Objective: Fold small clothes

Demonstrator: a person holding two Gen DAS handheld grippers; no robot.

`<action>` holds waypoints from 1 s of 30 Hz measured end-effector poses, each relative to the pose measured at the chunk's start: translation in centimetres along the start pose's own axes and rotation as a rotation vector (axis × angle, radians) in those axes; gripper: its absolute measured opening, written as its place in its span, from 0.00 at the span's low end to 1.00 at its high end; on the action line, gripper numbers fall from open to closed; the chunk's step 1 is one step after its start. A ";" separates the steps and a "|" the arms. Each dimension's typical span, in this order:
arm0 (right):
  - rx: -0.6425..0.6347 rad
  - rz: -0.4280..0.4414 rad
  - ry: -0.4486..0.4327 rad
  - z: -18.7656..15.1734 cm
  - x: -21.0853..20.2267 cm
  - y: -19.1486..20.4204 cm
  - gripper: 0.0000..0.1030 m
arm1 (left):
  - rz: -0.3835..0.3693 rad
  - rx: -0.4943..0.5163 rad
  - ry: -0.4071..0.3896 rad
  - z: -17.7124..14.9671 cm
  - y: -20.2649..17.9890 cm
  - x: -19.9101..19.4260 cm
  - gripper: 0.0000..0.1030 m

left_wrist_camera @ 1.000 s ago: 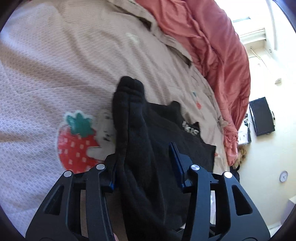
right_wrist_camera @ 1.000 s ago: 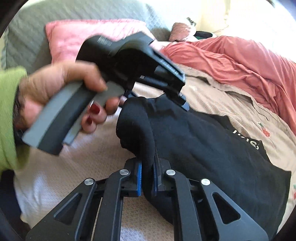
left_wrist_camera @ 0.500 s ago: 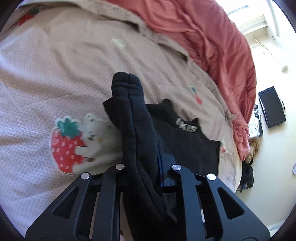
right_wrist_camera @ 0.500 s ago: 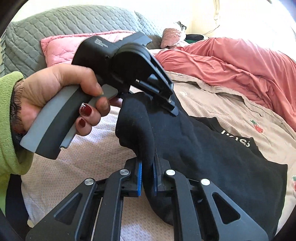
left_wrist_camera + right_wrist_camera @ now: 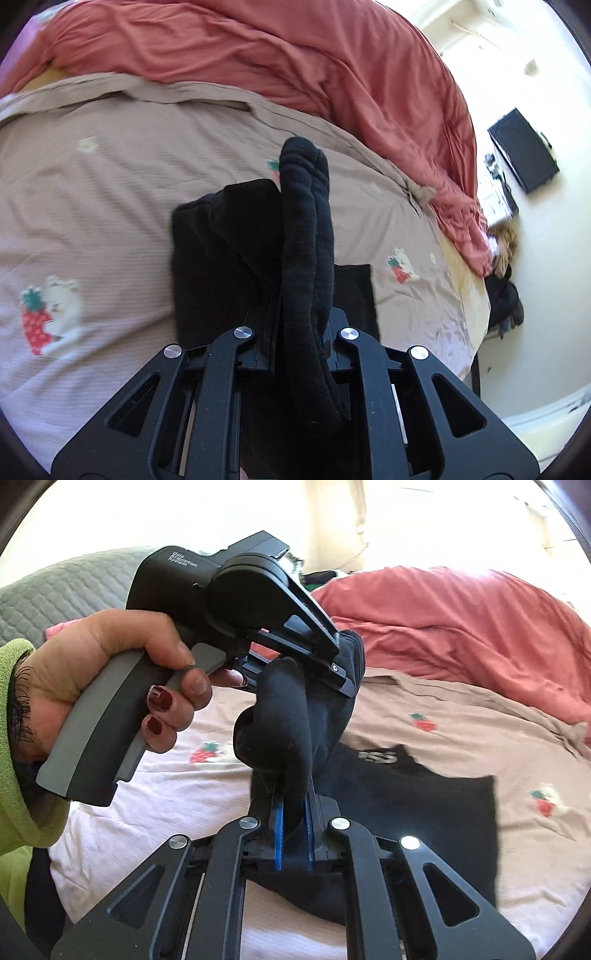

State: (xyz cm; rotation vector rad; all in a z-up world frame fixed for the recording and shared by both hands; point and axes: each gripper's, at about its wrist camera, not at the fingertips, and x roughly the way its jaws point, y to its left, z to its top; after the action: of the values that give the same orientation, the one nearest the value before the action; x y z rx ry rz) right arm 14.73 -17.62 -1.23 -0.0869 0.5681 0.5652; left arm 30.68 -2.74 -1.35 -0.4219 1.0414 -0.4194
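Gripping a bunched edge of the black garment (image 5: 413, 812), the right tongs (image 5: 293, 834) sit closed tight, cloth squeezed between the blue pads (image 5: 277, 834). The left tongs (image 5: 301, 343) are closed too — their jaws have just pinched in on a thick fold of the same garment (image 5: 229, 266), which stands up between them. Its lifted edge hangs between the two tools, while the rest, white lettering showing, lies on the strawberry-print bedspread (image 5: 461, 716). A hand (image 5: 110, 672) with red nails holds the left tool — a rust-red duvet (image 5: 295, 62) is heaped behind.
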 end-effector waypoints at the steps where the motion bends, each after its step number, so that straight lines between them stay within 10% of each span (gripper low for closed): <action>1: 0.009 -0.012 0.002 -0.3 -0.5 -0.8 0.08 | 0.002 0.020 0.014 -0.1 -1.3 0.9 0.07; 18: 0.213 -0.136 0.171 -6.2 -1.7 -9.4 0.08 | 0.112 0.111 0.221 -3.4 -9.6 15.2 0.16; 24: 0.234 -0.118 0.201 -6.8 -0.8 -10.1 0.12 | -0.001 0.063 0.179 -3.1 -8.8 13.0 0.43; 30: 0.286 -0.110 0.218 -7.0 -0.5 -11.2 0.25 | 0.073 0.048 0.026 -2.6 -6.2 7.7 0.43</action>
State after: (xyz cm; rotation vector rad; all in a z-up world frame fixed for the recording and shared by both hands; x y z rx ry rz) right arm 16.87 -28.98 -7.70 0.0918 0.8459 0.3651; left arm 30.93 -12.32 -4.92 -0.3357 1.0664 -0.3843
